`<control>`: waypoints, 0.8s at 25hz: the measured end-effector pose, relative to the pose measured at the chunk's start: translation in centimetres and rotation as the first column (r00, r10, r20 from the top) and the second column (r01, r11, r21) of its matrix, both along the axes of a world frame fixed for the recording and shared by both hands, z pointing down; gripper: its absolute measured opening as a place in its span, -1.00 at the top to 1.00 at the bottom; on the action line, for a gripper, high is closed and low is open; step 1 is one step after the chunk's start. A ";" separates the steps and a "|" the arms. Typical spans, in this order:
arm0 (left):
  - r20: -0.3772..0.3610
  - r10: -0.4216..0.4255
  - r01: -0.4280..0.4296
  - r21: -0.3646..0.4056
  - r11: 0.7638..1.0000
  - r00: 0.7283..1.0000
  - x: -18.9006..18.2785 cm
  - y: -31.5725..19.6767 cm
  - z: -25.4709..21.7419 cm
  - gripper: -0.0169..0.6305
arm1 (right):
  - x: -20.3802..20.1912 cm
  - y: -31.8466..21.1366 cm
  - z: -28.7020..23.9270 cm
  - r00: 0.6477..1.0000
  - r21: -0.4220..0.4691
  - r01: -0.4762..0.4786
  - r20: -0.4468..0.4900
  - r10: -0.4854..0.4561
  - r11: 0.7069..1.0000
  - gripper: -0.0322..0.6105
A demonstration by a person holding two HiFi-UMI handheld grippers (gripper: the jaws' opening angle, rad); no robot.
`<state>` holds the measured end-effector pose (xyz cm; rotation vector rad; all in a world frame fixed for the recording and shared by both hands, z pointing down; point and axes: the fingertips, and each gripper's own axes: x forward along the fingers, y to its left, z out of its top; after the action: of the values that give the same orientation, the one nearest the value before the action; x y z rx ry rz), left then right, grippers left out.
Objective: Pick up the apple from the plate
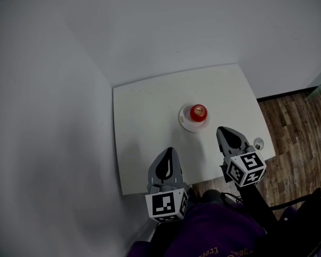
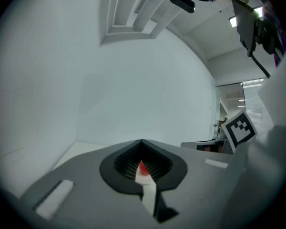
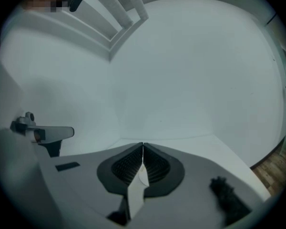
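Bench (image 1: 139, 116), white, fills the corner. Over its near edge hover left claw (image 1: 169, 150) and right claw (image 1: 220, 129), both closed and empty. Mid-bench sits plate (image 1: 184, 123), apple (image 1: 198, 112) on it, ahead of both, untouched.

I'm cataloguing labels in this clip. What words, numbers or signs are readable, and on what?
Purple garment, orange print: too small and blurred to read.
Marker cubes on left gripper and right gripper: black-and-white square patterns, no words.
Apple, plate, table: no writing seen.
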<state>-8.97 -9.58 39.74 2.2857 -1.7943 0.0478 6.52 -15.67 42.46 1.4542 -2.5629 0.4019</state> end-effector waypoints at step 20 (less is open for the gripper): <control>0.004 -0.029 0.029 -0.050 0.998 1.000 0.4 -5.1 1.1 0.93 | -0.9 -5.7 3.2 0.990 -0.045 0.131 -0.050 -0.133 0.990 0.87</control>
<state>-8.59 -14.66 40.80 2.2260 -1.8067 0.0912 5.66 -21.39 45.64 1.2551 -2.5746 0.3894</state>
